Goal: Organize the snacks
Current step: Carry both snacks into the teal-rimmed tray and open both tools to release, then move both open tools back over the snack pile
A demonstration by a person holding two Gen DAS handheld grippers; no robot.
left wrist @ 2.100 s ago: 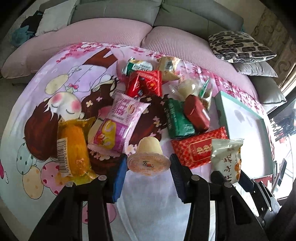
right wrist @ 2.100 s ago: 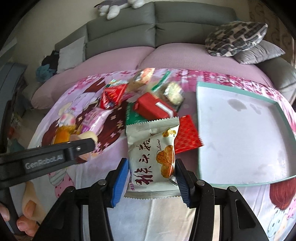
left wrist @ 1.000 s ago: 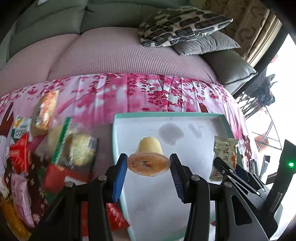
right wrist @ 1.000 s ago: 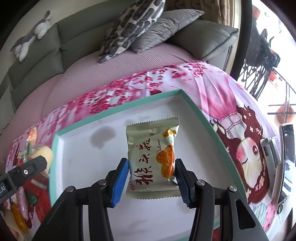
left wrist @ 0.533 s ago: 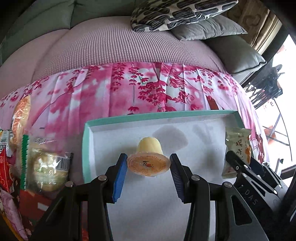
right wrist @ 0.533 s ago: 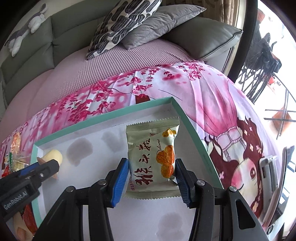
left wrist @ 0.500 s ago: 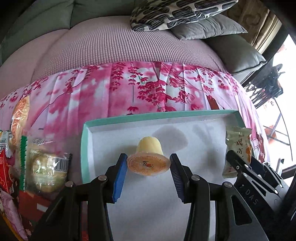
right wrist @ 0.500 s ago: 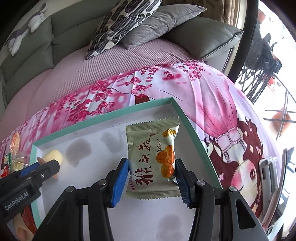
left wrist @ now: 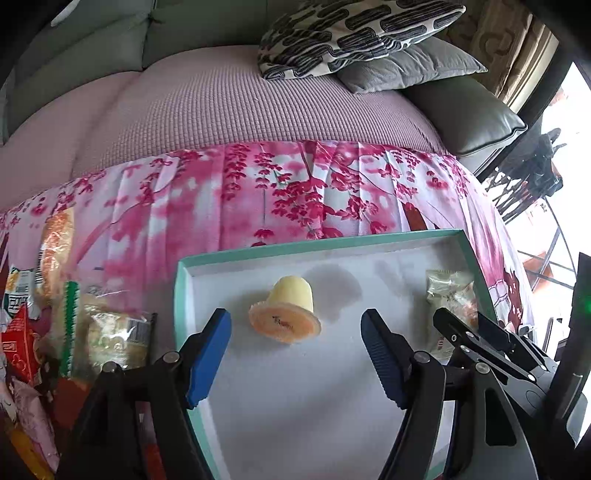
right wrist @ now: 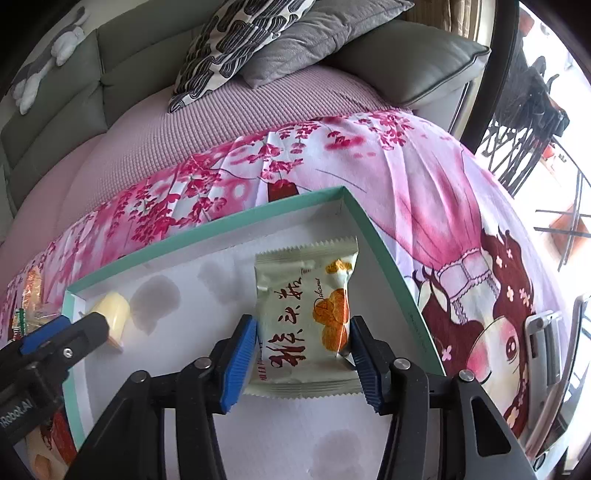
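Observation:
A white tray with a teal rim lies on the pink cartoon cloth. A yellow jelly cup lies on its side on the tray floor. My left gripper is open, its blue pads wide apart on either side of the cup, not touching it. The cup also shows in the right wrist view, by the tray's far left corner. My right gripper is shut on a white biscuit packet with orange print, held low over the tray's right side. The packet shows in the left wrist view.
Several loose snack packets lie on the cloth left of the tray. A sofa with a patterned cushion and grey cushions stands behind. A phone-like object lies on the cloth right of the tray.
My left gripper has opened and let go of the jelly cup, which now lies on the tray. The right gripper has lowered a little with the packet still held.

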